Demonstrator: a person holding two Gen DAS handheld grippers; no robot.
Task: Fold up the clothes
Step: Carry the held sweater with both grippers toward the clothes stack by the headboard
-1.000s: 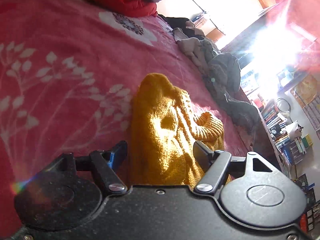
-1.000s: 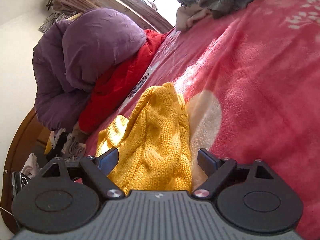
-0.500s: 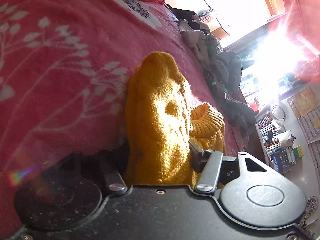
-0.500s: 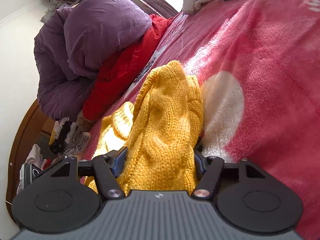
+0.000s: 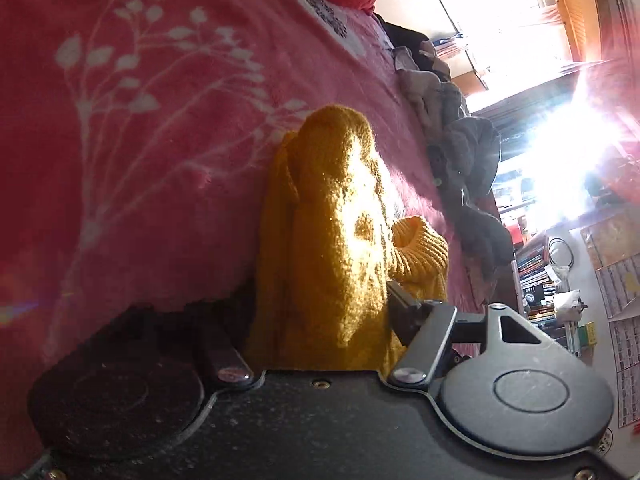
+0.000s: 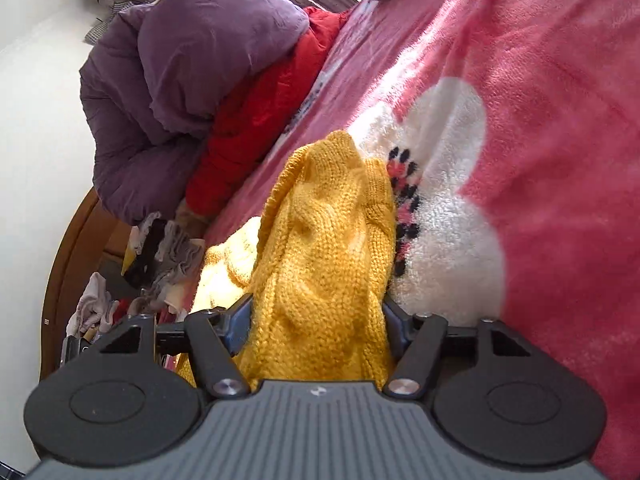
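A mustard-yellow cable-knit sweater (image 5: 332, 248) lies bunched on a pink floral blanket (image 5: 140, 140). My left gripper (image 5: 320, 320) is shut on one end of it; the knit fills the gap between the fingers, and a ribbed cuff (image 5: 424, 244) sticks out to the right. My right gripper (image 6: 320, 320) is shut on the sweater (image 6: 328, 248) at its other end, with the fabric rising in a fold ahead of the fingers. The part of the sweater inside both grips is hidden.
A purple duvet (image 6: 192, 80) and a red quilt (image 6: 264, 112) are piled at the bed's head. Grey and beige clothes (image 5: 460, 152) are heaped along the far bed edge. Small garments (image 6: 160, 256) lie by the wooden bed frame. A bookshelf (image 5: 540, 276) stands beyond.
Both grippers have gone from open around the sweater to shut on it. Both views have swung, and the sweater is drawn up into a taller fold.
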